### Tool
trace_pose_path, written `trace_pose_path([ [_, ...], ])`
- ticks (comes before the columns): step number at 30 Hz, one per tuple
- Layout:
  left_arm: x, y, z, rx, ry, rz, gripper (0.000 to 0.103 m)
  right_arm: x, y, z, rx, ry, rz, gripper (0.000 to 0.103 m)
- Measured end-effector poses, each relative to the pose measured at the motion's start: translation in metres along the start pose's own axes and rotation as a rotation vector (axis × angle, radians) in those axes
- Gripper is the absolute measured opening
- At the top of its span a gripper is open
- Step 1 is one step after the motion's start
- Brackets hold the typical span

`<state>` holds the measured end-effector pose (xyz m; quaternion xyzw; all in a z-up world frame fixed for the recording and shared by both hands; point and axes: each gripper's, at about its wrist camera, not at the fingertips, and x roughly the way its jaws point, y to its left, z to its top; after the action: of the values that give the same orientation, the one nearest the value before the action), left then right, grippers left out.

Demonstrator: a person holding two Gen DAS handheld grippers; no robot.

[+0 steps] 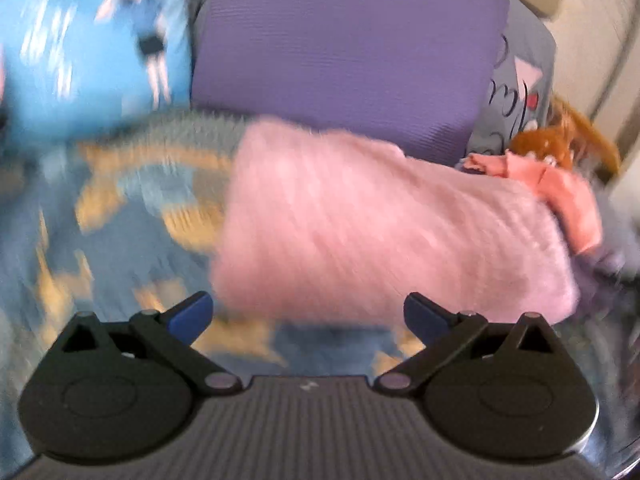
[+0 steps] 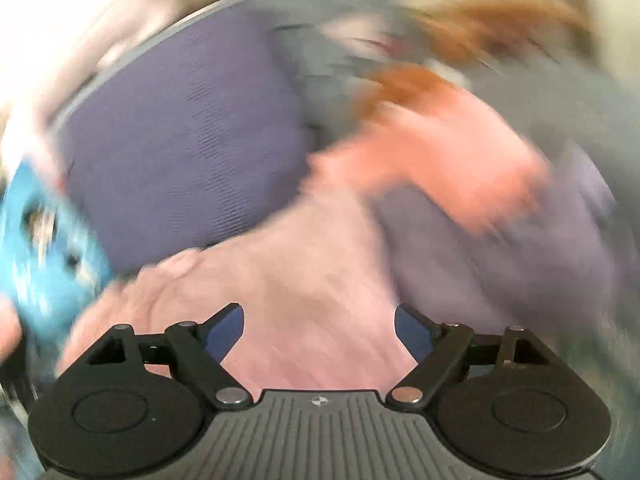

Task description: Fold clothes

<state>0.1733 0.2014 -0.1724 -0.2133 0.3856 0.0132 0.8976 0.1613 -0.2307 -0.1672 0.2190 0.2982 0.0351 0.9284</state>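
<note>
Pink knit garment [image 1: 384, 224], folded into a thick block, lies on a blue bedspread w/ yellow pattern [image 1: 132, 216], just ahead of the left tongs [image 1: 308, 314]. Left tongs stand wide apart, blue pads [image 1: 192, 314] clear of the cloth, nothing between them. Behind the pink block sits a purple ribbed mat [image 1: 344, 48]; a bright blue printed pillow [image 1: 76, 52] is at upper left. To the right of the block: a salmon-pink garment [image 1: 560, 188], an orange-brown piece [image 1: 552, 144] behind it, and grey printed fabric [image 1: 516, 92] beside the mat.

Right-wrist view is heavily smeared. Right tongs [image 2: 319, 330] gape open, pads not pressing on anything; the pink knit shows in the gap between them, but whether it touches a pad I can't tell. Salmon garment and a lilac-grey cloth [image 2: 520, 248] lie further out to the right, purple mat at centre-left, blue pillow at far left edge.
</note>
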Motion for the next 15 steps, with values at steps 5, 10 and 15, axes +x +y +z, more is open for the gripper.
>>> trace_pose_path([
  [5,0.030,-0.009,-0.014,-0.159,0.023,-0.006,0.103,0.013,-0.056,-0.053,0.392,-0.027,0.058,0.082],
  [10,0.059,0.002,-0.008,-0.351,-0.027,-0.011,0.103,0.048,-0.053,-0.065,0.582,-0.106,0.113,0.085],
  [15,0.076,0.019,-0.009,-0.570,-0.110,-0.052,0.103,0.070,-0.039,-0.060,0.612,-0.142,0.140,0.083],
])
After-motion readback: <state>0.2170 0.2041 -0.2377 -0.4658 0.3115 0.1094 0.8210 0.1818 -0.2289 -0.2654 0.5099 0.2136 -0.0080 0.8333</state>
